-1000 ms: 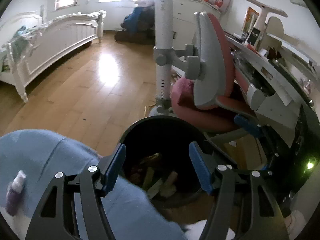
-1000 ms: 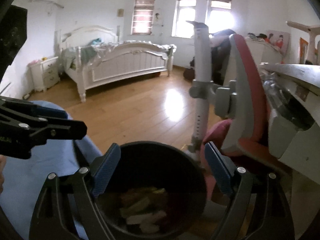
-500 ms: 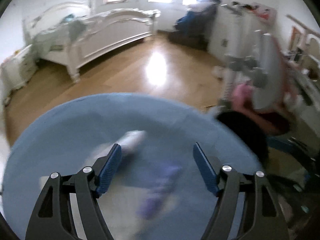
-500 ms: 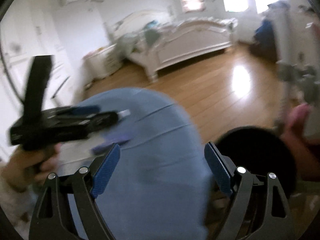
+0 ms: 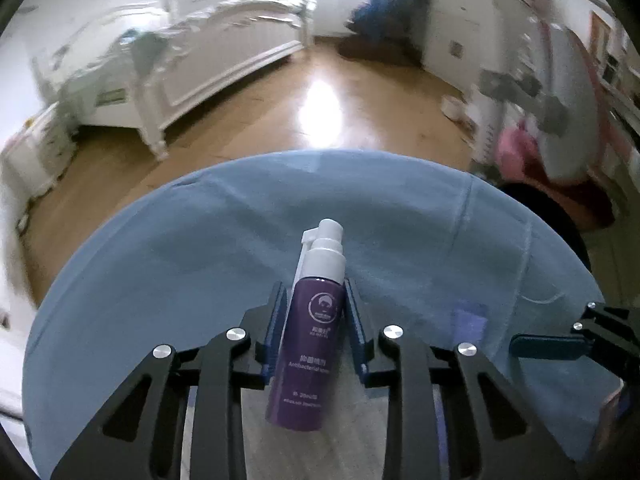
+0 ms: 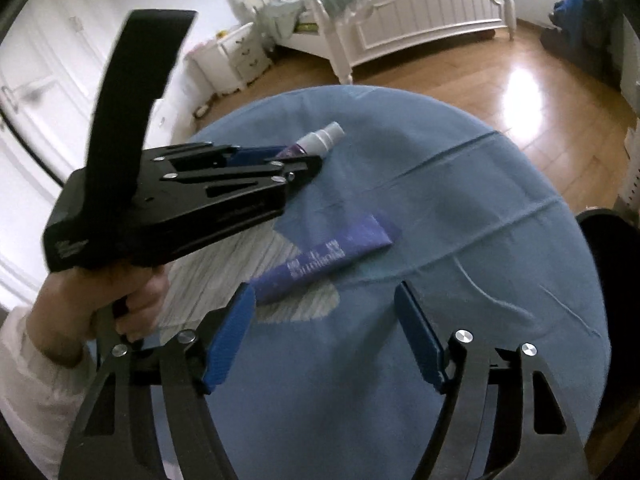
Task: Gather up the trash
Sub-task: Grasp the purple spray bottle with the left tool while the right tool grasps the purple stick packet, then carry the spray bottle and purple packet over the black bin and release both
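While the purple spray bottle [image 5: 316, 328] is held at lower centre by the narrowed left gripper [image 5: 314, 322], the purple tube [image 6: 324, 260], apparently lying diagonally on the tabletop [image 6: 440, 208], is approached by the wide-open right gripper [image 6: 324, 336].

Left gripper [image 5: 316, 320] clamped; right gripper [image 6: 324, 336] spread wide.

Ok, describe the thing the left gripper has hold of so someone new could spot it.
On the round blue-covered table, the left gripper is shut on a purple spray bottle. Unlike the flat purple tube lying free nearby, it has a white pump nozzle.
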`<state>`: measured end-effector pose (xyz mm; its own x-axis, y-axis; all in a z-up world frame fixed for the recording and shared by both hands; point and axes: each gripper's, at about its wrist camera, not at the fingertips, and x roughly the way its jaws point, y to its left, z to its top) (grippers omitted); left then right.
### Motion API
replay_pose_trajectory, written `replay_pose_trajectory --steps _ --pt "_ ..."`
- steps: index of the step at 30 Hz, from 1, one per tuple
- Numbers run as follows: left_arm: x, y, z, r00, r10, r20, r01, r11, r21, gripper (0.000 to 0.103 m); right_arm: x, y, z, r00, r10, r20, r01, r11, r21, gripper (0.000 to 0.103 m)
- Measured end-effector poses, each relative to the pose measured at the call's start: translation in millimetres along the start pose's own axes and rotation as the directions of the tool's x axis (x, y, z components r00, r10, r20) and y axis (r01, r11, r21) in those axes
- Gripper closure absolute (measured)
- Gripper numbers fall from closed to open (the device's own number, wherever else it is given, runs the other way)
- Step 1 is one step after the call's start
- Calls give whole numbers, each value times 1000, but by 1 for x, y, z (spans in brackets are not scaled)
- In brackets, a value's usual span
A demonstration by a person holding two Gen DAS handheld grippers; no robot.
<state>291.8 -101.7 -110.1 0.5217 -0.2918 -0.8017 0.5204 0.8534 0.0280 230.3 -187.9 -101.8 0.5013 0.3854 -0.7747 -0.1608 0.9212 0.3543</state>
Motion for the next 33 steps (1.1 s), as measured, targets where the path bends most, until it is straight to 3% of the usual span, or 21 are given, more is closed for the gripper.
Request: replay_pose_trajectory --steps 6,8,10,12,15,20,24,28,30,33 --pt "-33 38 -23 998 8 61 3 983 -184 78 17 20 19 996 -85 2 85 993 -80 37" --pt "-47 46 -29 997 17 78 1 976 -217 78 25 30 18 989 -146 14 146 979 -143 49" --pt "-62 50 -35 995 13 99 11 970 -242 78 28 35 16 982 -188 36 191 963 -192 73" --pt "-76 49 -38 993 12 119 19 967 -253 78 25 29 12 987 -153 40 158 972 -172 83" --pt "-94 40 -40 989 7 149 30 969 -244 78 15 13 8 995 -89 53 95 987 -128 85" --pt "-119 6 -32 978 -31 205 71 979 -189 78 -40 -10 -4 980 -17 196 35 995 -91 85" --pt "-126 -33 -16 968 -88 235 121 984 -129 78 -106 -33 -14 928 -75 366 96 995 -40 85" --pt "-124 -77 7 950 -182 253 205 976 -67 78 -170 -61 -32 830 -224 510 244 969 29 85" --pt "-120 -97 18 940 -228 252 246 968 -40 78 -195 -80 -42 784 -306 540 321 945 68 85" --pt "-107 -133 37 918 -314 241 324 946 -1 78 -217 -109 -52 744 -387 545 389 914 117 85"
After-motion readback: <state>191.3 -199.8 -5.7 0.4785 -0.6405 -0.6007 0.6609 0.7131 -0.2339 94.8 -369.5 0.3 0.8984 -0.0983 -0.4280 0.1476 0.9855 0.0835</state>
